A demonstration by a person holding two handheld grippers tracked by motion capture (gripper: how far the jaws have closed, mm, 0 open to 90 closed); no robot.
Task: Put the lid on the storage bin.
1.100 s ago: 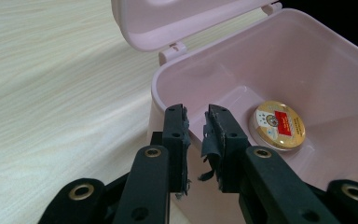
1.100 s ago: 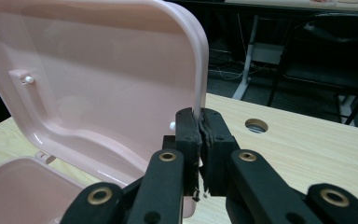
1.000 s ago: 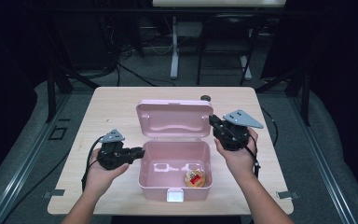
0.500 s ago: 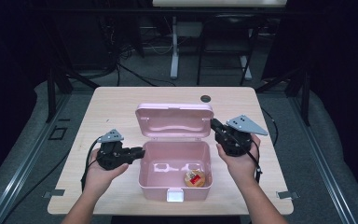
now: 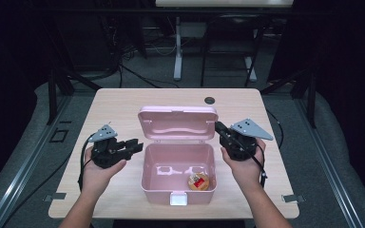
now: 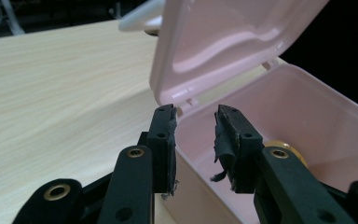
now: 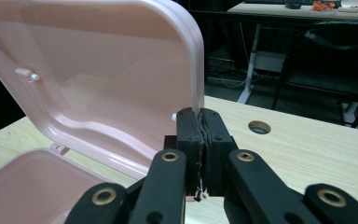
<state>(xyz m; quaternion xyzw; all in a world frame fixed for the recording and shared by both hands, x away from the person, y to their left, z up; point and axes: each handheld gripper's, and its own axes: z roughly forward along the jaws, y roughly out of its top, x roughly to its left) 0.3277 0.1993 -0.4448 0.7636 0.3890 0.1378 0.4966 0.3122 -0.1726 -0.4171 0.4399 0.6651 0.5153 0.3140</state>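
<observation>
Right hand-held gripper (image 5: 222,130) sitting at right edge of raised lid (image 5: 178,122), right hand (image 5: 242,159) coming in low from below, jaws pointing up-left and pinching lid rim shut. Left hand-held gripper (image 5: 134,145) resting level at left wall of pink box (image 5: 148,161), left hand (image 5: 97,166) lying on surface (image 5: 123,102), jaws just been opening, now standing part spread, straddling box corner without pressing. Round snack (image 5: 199,181) lying inside box, front right.

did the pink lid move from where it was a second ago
Yes. The lid has swung more upright: its top edge was close to the table's grommet hole, now it sits nearer the box. The right gripper is shut at its right edge.
</observation>
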